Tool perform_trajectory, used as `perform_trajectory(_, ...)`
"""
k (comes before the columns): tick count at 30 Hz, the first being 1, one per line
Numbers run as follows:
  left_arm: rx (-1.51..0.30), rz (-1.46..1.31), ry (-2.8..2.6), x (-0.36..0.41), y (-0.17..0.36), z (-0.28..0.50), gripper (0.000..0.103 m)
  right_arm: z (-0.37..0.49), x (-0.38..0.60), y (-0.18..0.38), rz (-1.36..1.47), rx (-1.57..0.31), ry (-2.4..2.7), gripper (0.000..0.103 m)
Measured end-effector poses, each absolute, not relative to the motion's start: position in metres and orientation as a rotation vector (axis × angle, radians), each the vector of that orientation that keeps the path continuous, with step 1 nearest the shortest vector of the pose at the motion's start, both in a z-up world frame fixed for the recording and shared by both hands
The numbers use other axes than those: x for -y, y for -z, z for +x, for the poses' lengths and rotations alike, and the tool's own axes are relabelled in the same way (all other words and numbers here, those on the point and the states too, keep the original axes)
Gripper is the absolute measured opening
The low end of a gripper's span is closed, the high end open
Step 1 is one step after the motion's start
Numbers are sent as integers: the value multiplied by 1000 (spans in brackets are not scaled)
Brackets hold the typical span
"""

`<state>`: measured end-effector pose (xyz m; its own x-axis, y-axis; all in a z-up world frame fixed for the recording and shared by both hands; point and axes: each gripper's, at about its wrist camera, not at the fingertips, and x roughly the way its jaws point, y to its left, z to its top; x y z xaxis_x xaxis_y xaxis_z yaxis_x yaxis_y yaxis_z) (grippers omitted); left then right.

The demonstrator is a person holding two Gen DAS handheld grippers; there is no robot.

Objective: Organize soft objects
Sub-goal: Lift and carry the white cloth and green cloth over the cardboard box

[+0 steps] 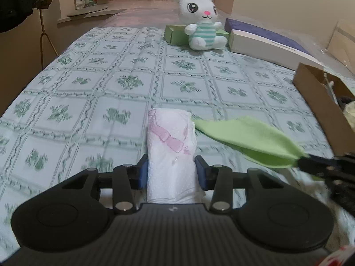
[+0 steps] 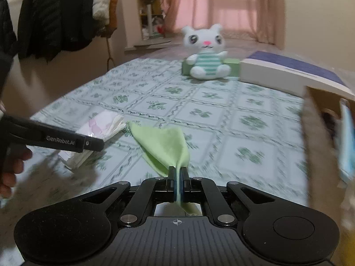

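A white tissue pack (image 1: 170, 137) with a pink print lies lengthwise between the blue pads of my left gripper (image 1: 172, 169), which press on both of its sides. In the right wrist view the same pack (image 2: 99, 126) shows under the left gripper's black finger (image 2: 66, 140). My right gripper (image 2: 177, 174) is shut on a corner of a light green cloth (image 2: 164, 141), which fans out ahead of it just above the bed. From the left wrist view, the green cloth (image 1: 248, 137) hangs from the right gripper (image 1: 304, 163) at the pack's right.
A white plush rabbit (image 1: 202, 22) in a striped shirt sits at the far end of the patterned bedspread (image 1: 88, 77), against a green box (image 1: 174, 34). A white and purple box (image 1: 266, 42) lies to its right. An open cardboard box (image 1: 321, 102) stands at the right edge.
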<state>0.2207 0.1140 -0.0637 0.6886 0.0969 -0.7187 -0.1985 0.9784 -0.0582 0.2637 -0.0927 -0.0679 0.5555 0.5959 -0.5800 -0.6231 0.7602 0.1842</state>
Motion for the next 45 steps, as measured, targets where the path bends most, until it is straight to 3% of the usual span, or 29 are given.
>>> perform_trajectory(13, -809, -151, -115, -86, 56, 174, 40, 207, 152, -6, -35, -701, -730, 3)
perform_trajectory(27, -828, -163, -128, -98, 69, 196, 41, 243, 96, 73, 14, -769, -703, 6)
perform_trajectory(28, -830, -165, -129, -98, 70, 196, 42, 242, 98, 74, 20, -760, -701, 12)
perform_trajectory(30, -827, -169, -131, -99, 71, 198, 44, 238, 101, 75, 24, -736, -695, 35)
perform_trajectory(31, -825, -168, -132, -98, 71, 198, 44, 236, 102, 75, 16, -724, -683, 60)
perform_trajectory(32, -825, -164, -134, -98, 72, 199, 44, 234, 102, 76, 4, -708, -665, 70)
perform_trajectory(37, -828, -148, -135, -96, 74, 203, 45, 235, 106, 82, 32, -699, -609, 69)
perform_trajectory(42, -828, -127, -139, -93, 75, 205, 46, 233, 100, 86, 11, -669, -642, 38)
perform_trajectory(44, -827, -116, -142, -91, 75, 205, 45, 229, 95, 85, -7, -657, -662, 18)
perform_trajectory(45, -825, -114, -142, -91, 75, 205, 44, 229, 93, 85, -12, -655, -673, 16)
